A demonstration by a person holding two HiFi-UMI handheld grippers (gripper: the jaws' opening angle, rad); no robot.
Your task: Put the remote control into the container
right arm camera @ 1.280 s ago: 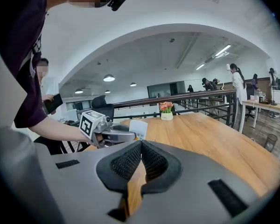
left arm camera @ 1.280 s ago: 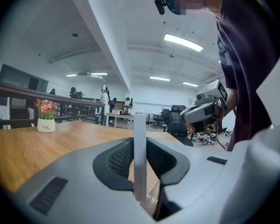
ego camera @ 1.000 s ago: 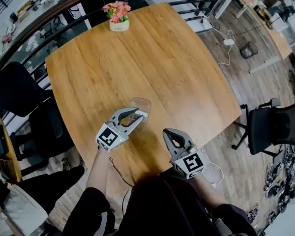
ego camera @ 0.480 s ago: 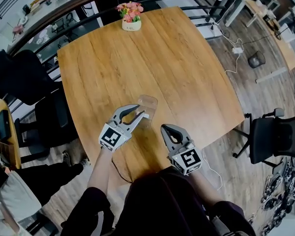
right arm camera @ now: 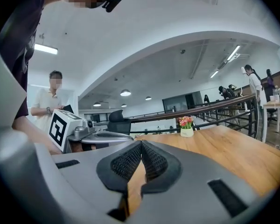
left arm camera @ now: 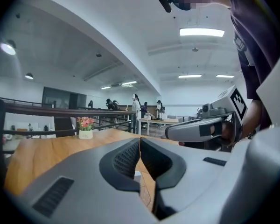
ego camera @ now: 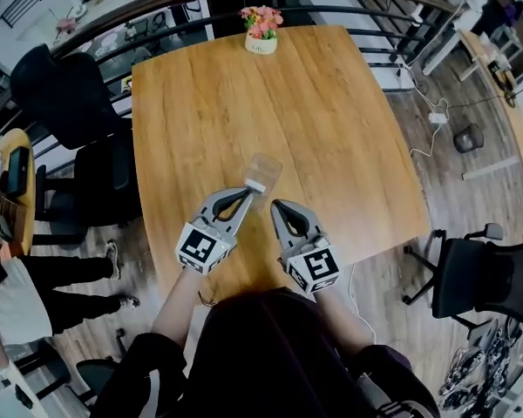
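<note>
A clear plastic container lies on the wooden table, with a small white remote control at its near end. My left gripper has its tips right at the remote. In the left gripper view my left gripper shows pads pressed together, with a white piece seen in the gap below them. I cannot tell whether the jaws touch the remote. My right gripper hovers just right of the left one, shut and empty. The right gripper view shows my right gripper with its pads touching.
A pot of pink flowers stands at the table's far edge. Black chairs stand to the left and lower right. A person stands at the left. A railing runs behind the table.
My right gripper has moved left and forward, closer to the left gripper. The head view has shifted. The left gripper stays at the container.
</note>
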